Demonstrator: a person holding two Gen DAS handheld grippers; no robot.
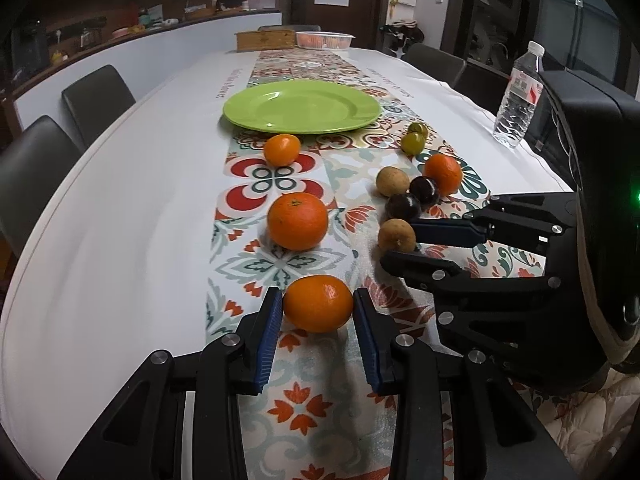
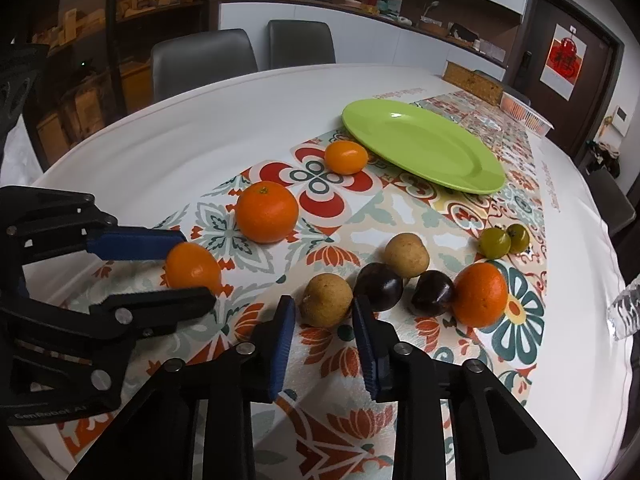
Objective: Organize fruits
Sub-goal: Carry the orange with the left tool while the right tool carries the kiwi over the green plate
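A small orange (image 1: 318, 306) lies on the patterned runner, and my left gripper (image 1: 318, 300) is shut on it, a blue pad touching each side. From the right wrist view the same gripper (image 2: 196, 266) clamps that orange (image 2: 192, 268) from the left. My right gripper (image 2: 323, 308) is shut on a tan round fruit (image 2: 326, 300) that rests on the runner; in the left wrist view it (image 1: 400, 246) reaches in from the right. The green plate (image 1: 300, 106) stands bare further along the table.
Loose on the runner are a big orange (image 1: 297, 221), a small one (image 1: 282, 149), a third orange (image 1: 443, 173), two dark fruits (image 1: 403, 207), another tan fruit (image 1: 393, 181) and two green ones (image 1: 414, 142). A water bottle (image 1: 518, 96) stands right. Chairs ring the table.
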